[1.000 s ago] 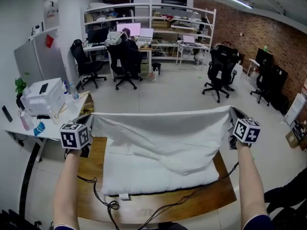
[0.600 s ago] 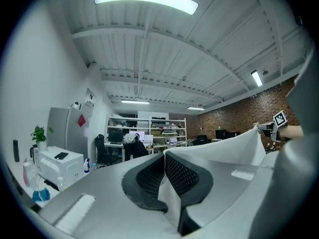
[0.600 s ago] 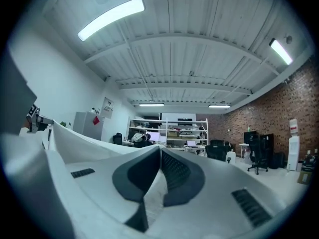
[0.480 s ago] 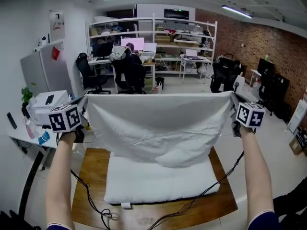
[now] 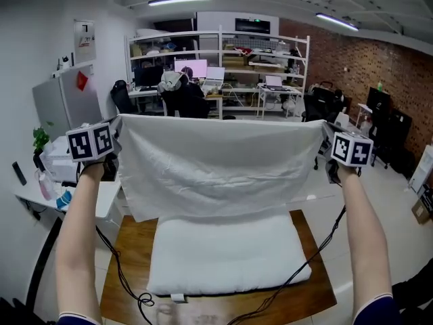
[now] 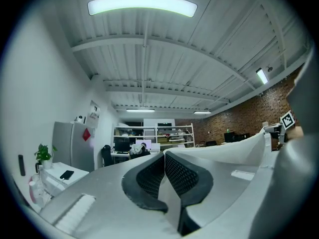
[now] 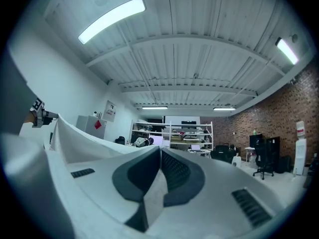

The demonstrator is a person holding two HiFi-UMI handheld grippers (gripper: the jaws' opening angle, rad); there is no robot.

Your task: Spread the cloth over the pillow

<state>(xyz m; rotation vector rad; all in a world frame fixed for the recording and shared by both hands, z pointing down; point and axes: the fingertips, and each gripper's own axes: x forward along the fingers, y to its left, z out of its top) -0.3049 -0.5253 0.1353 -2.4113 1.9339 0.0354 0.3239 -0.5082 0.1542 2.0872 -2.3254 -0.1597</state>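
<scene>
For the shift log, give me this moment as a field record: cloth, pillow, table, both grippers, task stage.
held item: white fabric cloth, stretched upright between both grippers
target: white rectangular pillow, flat, uncovered
surface: brown wooden table, under the pillow; black cables trail over its front
left: left gripper shut on one top corner of the cloth
right: right gripper shut on the other top corner
cloth-pillow contact: lower edge hangs at the pillow's far side; touching or not cannot be told
stage: cloth lifted, not yet spread
</scene>
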